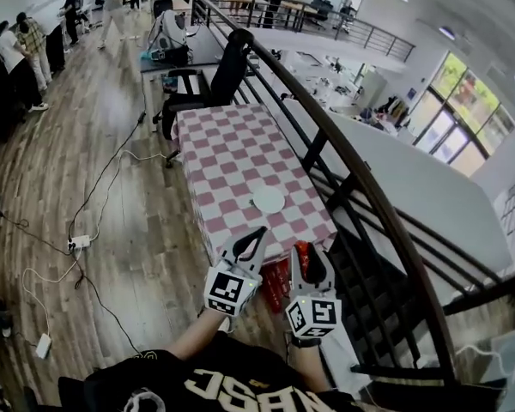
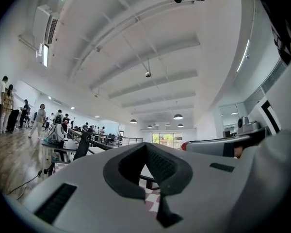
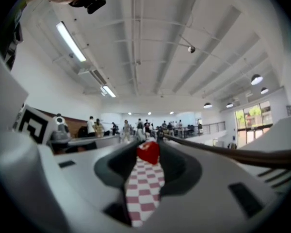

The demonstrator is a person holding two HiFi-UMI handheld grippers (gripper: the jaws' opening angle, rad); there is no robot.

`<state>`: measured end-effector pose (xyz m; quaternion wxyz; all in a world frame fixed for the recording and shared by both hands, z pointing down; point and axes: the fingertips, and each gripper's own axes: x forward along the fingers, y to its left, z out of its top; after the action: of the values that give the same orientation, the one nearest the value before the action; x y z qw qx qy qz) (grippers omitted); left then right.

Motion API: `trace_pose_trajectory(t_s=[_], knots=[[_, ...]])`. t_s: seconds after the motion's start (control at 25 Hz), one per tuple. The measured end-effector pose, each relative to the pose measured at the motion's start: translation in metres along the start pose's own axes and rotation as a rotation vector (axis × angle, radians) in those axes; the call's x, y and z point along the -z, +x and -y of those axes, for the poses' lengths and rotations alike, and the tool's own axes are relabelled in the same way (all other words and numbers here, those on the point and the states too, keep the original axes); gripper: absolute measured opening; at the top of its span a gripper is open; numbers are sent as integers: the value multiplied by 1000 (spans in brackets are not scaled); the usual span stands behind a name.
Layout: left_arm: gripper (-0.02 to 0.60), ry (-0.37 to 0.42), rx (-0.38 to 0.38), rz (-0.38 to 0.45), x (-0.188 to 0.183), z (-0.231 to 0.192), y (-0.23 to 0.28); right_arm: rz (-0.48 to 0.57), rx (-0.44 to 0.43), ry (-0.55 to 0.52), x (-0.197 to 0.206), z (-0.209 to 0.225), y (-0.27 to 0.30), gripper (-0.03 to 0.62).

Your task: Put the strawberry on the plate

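Currently, right claw [image 3: 149, 145] pinches the strawberry [image 3: 148, 153] at its tips, short of the plate [image 1: 269, 199]; it may slip. Left claw [image 2: 146, 147] is pressed together.

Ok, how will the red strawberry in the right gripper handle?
Probably light: the red strawberry hangs pinched at the right gripper's jaw tips. Likely soft, so squeezing could bruise it. Rounded, it may roll on the flat white plate.

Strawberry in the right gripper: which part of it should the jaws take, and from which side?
Take its broad middle, with the pads on opposite flanks, coming in from the side. The right gripper holds it that way: the strawberry sits pinched between the jaw tips. Its rounded body probably slips least where it is widest.
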<state>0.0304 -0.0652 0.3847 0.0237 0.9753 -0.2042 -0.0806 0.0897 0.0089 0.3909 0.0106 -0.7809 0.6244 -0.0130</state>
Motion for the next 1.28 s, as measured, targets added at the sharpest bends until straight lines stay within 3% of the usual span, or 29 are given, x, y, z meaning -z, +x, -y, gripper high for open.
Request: trace_pose_trajectory(t_s=[0.24, 0.6, 1.28], knots=[[9, -44, -49, -61, 32, -54, 19, -63, -42, 4, 28, -5, 48, 152], [9, -81, -32, -182, 100, -79, 55, -158, -84, -5, 78, 19, 106, 152], [9, -108, -73, -465, 229, -137, 170, -498, -126, 45, 210, 130, 238, 152]])
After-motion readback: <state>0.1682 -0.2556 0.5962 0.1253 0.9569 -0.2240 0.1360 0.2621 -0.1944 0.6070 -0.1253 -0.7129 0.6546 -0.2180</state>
